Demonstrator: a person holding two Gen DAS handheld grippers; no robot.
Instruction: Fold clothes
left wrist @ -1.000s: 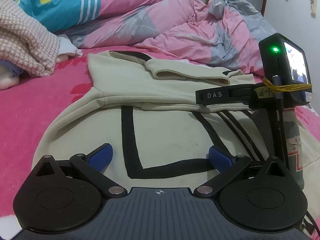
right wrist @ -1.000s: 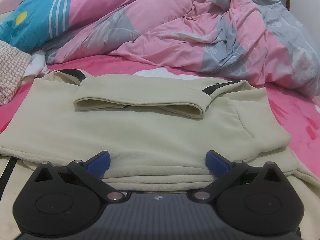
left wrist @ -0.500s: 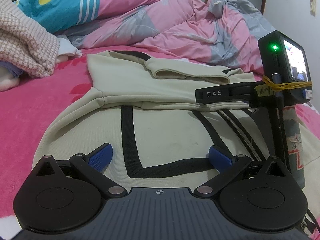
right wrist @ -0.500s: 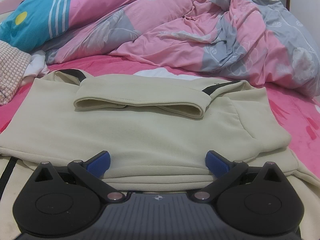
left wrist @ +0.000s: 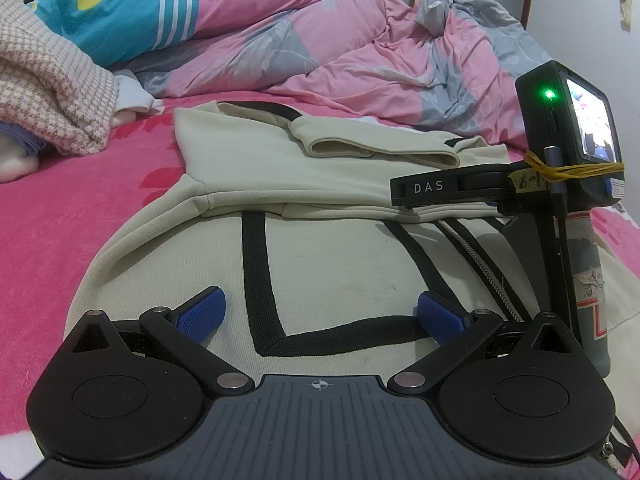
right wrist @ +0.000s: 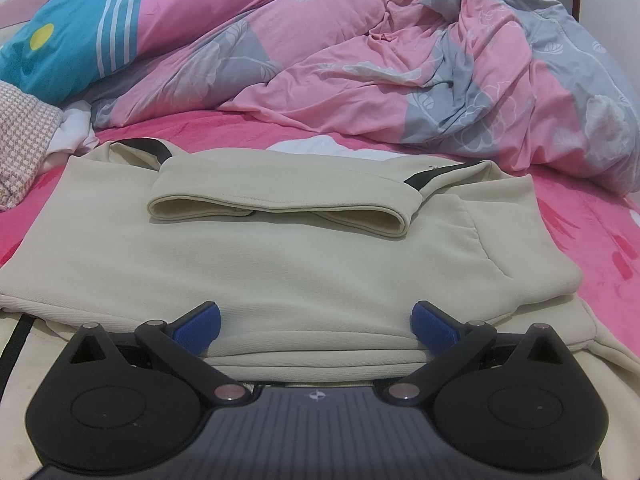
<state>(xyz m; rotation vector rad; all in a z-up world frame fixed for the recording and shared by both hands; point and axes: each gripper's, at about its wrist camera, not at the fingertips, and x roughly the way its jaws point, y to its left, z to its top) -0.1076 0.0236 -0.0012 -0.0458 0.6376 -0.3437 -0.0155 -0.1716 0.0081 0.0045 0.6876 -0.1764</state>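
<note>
From the left wrist, the left gripper (left wrist: 319,314) stands with its blue-padded fingers (left wrist: 202,312) spread wide and nothing between them, low over the near part of a cream cotton hoodie with black tape stripes (left wrist: 320,272). The garment lies on a hot-pink bedsheet (left wrist: 60,200), its far half already doubled over toward the camera, with a cream sleeve cuff (left wrist: 376,150) laid across the top. The right-hand tool's black camera block with a green light (left wrist: 568,136) rises at the right edge. Over the last second nothing here has shifted: same framing, same fingers, same cloth.

From the right wrist, the right gripper (right wrist: 316,322) is likewise spread open and empty, its pads (right wrist: 434,326) poised just at the near folded edge of the hoodie (right wrist: 280,272). Whether the pads touch the fabric I cannot tell from this low angle. The crumpled pink-and-grey quilt (right wrist: 400,80) and a turquoise striped pillow (right wrist: 80,40) sit well behind. This view too matches the earlier ones exactly.

So the change is that there is none: both tools are paused. I judge one fold finished and released, and the next, probably lifting the striped near half over the folded stack, not yet begun.
</note>
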